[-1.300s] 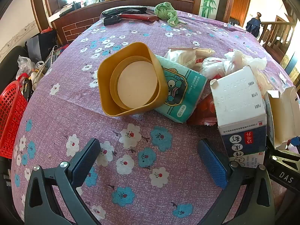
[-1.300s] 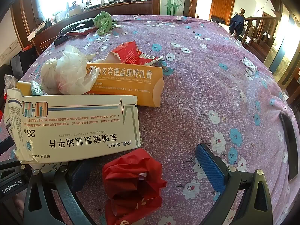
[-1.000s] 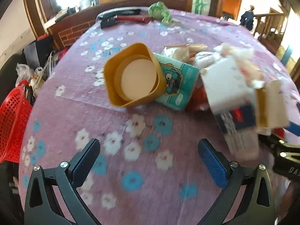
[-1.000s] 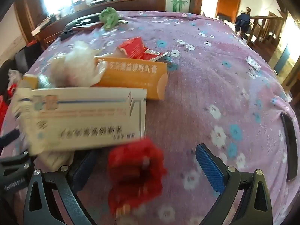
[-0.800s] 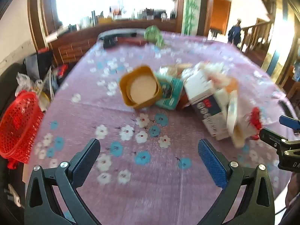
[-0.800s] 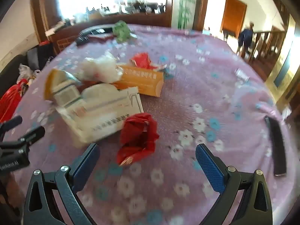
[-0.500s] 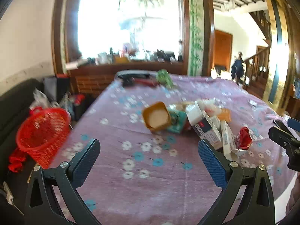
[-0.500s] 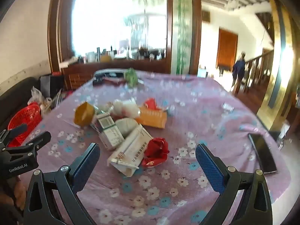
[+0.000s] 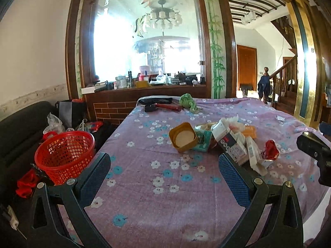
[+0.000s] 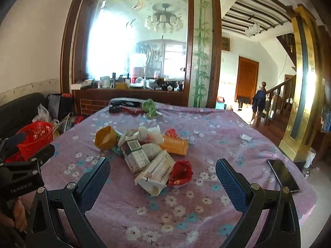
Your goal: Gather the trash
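Note:
A heap of trash lies mid-table on the purple flowered cloth (image 9: 157,165): a yellow tub (image 9: 183,137), a teal packet (image 9: 201,141), white cartons (image 9: 233,144), an orange box (image 10: 174,144), white plastic (image 10: 152,133) and a red wrapper (image 10: 182,172). A red mesh basket (image 9: 64,155) stands off the table's left edge. My left gripper (image 9: 164,175) is open and empty, raised well back from the heap. My right gripper (image 10: 163,177) is open and empty, raised above the near side of the heap.
A black phone (image 10: 283,175) lies near the table's right edge. A green cloth (image 9: 188,102), a red-handled tool (image 9: 169,106) and a small white packet (image 10: 246,137) lie farther back. A dark sofa (image 9: 18,128) with bags is on the left.
Both grippers have pulled up and back from right over the trash to a high, distant view of the whole table. Both stayed open and empty.

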Demonstrator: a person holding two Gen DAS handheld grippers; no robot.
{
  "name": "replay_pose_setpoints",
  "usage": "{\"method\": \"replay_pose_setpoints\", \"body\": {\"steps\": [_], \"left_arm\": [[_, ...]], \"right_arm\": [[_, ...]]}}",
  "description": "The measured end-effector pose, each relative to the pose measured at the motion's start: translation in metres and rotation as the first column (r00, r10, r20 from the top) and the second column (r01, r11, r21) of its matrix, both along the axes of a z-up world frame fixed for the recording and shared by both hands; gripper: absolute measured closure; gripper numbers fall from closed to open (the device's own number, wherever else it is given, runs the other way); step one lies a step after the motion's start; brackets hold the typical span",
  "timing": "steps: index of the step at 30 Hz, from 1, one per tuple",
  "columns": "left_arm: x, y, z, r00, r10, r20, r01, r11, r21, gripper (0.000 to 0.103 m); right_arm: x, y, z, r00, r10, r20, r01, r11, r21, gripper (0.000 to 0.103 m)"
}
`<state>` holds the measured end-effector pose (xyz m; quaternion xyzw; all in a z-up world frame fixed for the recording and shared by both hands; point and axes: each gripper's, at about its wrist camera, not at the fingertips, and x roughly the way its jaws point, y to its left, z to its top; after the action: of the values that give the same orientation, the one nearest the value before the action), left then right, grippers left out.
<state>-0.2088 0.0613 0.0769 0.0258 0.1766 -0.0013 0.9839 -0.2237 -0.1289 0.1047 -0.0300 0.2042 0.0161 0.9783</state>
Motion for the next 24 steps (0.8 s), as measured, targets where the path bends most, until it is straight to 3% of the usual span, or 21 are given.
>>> {"method": "replay_pose_setpoints", "body": {"steps": [24], "left_arm": [[0.0041,0.0012,-0.0035,0.999,0.000,-0.037,0.000,1.000,-0.006,0.000]], "right_arm": [[0.0026,0.0043,-0.0087,0.999,-0.022,-0.044,0.022,1.000,-0.005,0.000]]}}
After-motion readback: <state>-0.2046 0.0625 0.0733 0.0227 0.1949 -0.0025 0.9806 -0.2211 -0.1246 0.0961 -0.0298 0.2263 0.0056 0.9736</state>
